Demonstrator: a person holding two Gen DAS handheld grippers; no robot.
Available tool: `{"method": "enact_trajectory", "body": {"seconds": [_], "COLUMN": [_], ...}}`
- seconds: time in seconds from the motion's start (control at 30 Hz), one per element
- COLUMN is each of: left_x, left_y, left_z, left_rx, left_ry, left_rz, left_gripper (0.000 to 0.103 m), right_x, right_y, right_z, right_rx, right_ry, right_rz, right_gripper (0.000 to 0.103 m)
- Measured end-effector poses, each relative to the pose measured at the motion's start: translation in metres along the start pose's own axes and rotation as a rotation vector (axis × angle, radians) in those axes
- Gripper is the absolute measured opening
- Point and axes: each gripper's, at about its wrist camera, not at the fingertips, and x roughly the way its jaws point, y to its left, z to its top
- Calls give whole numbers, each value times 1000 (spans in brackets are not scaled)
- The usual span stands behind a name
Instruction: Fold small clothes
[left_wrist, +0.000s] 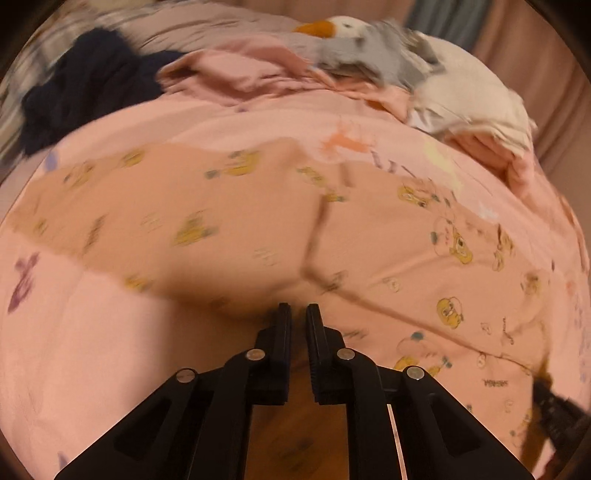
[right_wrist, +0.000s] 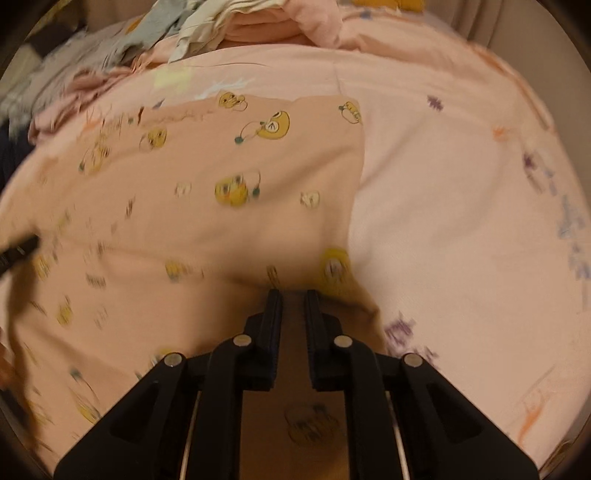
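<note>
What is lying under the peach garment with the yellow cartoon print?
The pink bedsheet shows around the peach garment, so it rests on that. Whatever lies directly beneath the cloth is covered.

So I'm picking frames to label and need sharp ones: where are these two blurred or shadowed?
Left wrist view: the printed garment smears on the left, crisper at right; the toy goose is streaked. Right wrist view: blur on the garment's left, sharper prints near the top; shadow pools before the fingers. Both bulge, dark-cornered.

Both grippers, left (left_wrist: 297, 308) and right (right_wrist: 293, 294), are matte black with flat fingers and round silver pivot screws.
</note>
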Motion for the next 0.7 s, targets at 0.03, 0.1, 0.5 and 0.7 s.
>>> {"method": "enact_trajectory", "body": {"seconds": [0.03,0.1,0.5,0.7], "left_x": [-9,-21,-56,-21], "left_y": [15,43,245,273], "left_z": [0,1,22,34], "left_rx": [-52,-120,-706,-824], "left_ry": [22,64,-133,-122], "left_rz": [-37,-117,-283,-352], "left_gripper": [17,19,60,60], "right_x": [-3,-11,-20,-19], "right_y": [-1,-4,-37,-26], "right_z": [-4,-13,-46,-49], "right_rx": [-6,7,83,42], "right_ry": [-1,18,2,-28], "right_rz": [-13,-23,27,-23], "right_gripper": [13,17,72,74]}}
